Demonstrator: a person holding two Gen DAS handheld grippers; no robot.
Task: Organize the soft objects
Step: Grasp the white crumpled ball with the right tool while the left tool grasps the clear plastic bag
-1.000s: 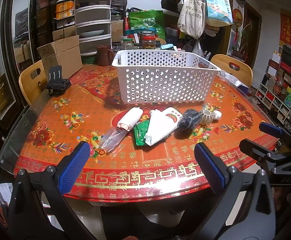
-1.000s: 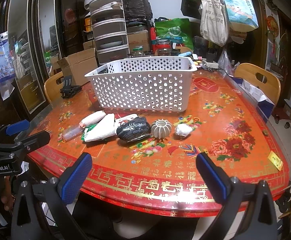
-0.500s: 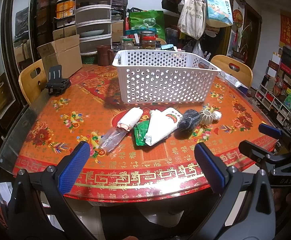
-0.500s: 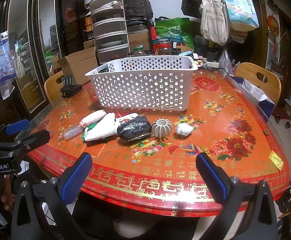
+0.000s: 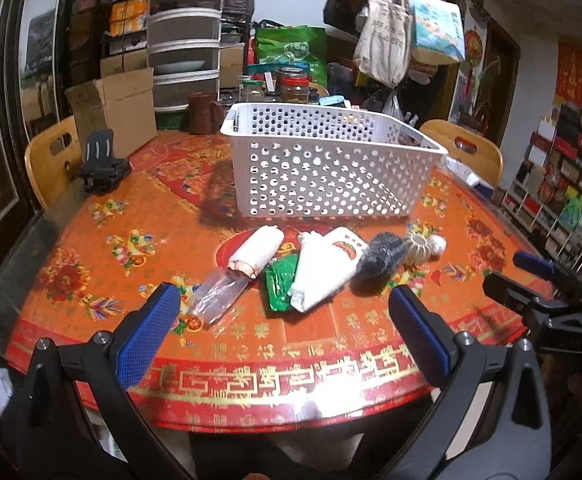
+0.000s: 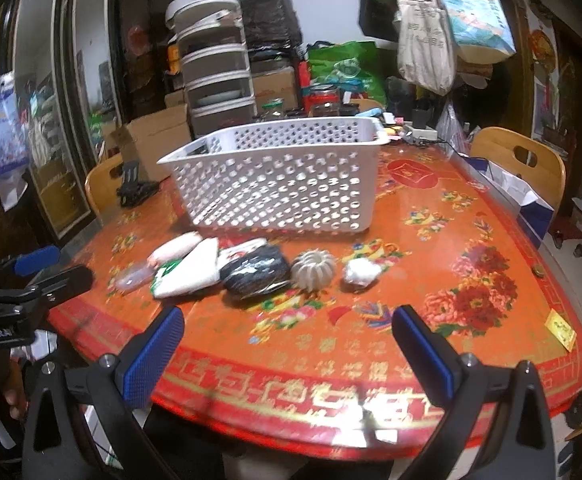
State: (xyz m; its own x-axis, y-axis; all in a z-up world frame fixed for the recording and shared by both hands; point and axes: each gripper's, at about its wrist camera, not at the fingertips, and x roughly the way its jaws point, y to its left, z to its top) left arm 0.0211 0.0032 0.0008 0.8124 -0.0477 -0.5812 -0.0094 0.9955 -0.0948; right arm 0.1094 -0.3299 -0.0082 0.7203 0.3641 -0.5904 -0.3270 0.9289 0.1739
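Both grippers stood wide and empty at the near edge of the bench [image 5: 91, 248]: the left gripper [image 5: 279, 332] and the right gripper [image 6: 287, 344]. The soft objects lay in a row ahead of them, a white pouch [image 5: 327, 272] beyond the left, a dark bundle [image 6: 257, 272] beyond the right, the white basket [image 5: 331, 168] farther on. Judged, no pick had begun; next came reaching forward over one item
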